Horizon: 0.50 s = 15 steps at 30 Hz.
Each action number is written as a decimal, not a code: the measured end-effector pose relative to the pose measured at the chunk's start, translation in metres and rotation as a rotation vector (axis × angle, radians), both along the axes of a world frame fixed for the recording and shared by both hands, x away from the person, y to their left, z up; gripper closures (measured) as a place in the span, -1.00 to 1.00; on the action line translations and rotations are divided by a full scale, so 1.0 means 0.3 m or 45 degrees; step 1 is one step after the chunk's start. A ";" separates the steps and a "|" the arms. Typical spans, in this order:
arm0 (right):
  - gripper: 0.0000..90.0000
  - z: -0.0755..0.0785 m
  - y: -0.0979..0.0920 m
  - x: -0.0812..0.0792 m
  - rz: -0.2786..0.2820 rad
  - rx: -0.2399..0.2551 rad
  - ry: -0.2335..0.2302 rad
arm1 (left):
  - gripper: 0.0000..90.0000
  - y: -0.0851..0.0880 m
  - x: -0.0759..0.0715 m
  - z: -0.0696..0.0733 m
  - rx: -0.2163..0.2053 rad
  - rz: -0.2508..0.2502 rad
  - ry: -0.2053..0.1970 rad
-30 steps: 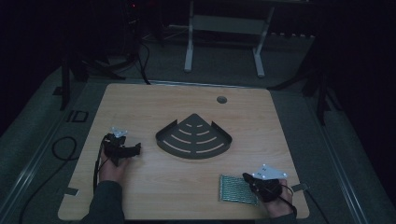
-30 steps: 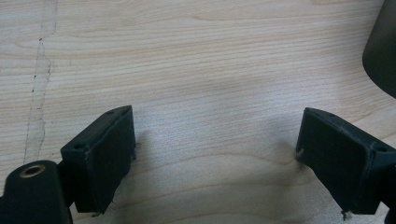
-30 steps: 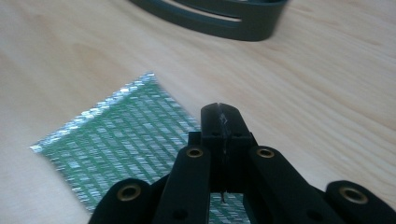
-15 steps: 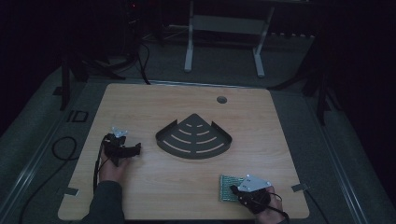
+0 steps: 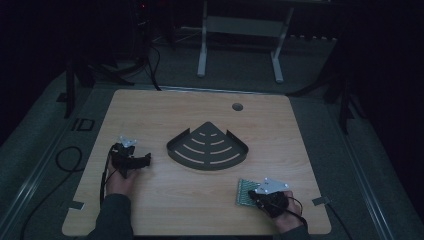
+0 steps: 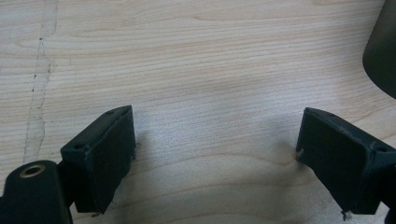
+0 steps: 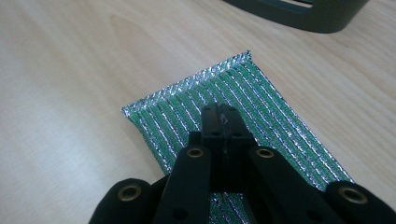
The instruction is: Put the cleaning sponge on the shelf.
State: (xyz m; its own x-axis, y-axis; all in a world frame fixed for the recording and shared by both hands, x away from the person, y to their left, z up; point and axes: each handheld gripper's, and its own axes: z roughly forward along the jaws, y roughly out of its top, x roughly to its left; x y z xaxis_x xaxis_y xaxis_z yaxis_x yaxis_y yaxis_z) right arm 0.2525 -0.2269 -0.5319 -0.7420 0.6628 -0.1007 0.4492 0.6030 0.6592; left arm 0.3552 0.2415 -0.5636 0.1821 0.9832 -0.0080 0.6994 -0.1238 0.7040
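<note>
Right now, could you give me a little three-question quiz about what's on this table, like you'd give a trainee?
1. True or false: the left gripper has its jaws spread open above bare wood.
2. What does the right gripper sit over: A) the dark corner tray, B) the green and silver striped pad, C) the round hole in the table?
3. Fill in: the right gripper's jaws are ____.

Key
1. True.
2. B; whether it pinches the pad cannot be told.
3. Shut, pads together.
</note>
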 end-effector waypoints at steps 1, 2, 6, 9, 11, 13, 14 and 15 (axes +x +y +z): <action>1.00 0.000 0.001 0.010 -0.007 -0.005 -0.002 | -0.73 0.000 0.000 0.000 0.000 0.000 0.000; 1.00 0.001 0.002 0.021 -0.021 -0.007 -0.006 | -0.73 0.000 0.000 0.000 0.000 0.000 0.000; 1.00 0.002 0.005 0.064 -0.047 -0.017 -0.011 | -0.73 0.000 0.000 0.000 0.000 0.001 0.000; 0.99 0.002 0.008 0.091 -0.068 -0.010 -0.007 | -0.73 0.000 0.000 0.000 -0.001 0.000 0.000; 0.99 0.003 0.011 0.109 -0.081 -0.012 -0.002 | -0.73 0.000 0.000 0.000 0.000 0.000 0.000; 0.99 0.004 0.013 0.114 -0.087 -0.013 -0.002 | -0.73 0.000 0.000 0.000 0.000 0.000 0.000; 0.99 0.004 0.016 0.119 -0.093 -0.013 -0.001 | -0.73 0.000 0.000 0.000 0.000 0.001 0.000; 0.95 0.005 0.025 0.133 -0.098 -0.014 0.003 | -0.73 0.000 0.000 0.000 0.000 0.001 0.000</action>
State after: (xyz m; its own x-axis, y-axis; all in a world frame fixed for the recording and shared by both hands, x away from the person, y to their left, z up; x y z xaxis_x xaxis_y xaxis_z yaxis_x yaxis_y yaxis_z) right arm 0.2923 -0.2193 -0.5304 -0.6893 0.7166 -0.1065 0.4960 0.5739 0.6517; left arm 0.3553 0.2414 -0.5637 0.1816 0.9833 -0.0083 0.6993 -0.1232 0.7041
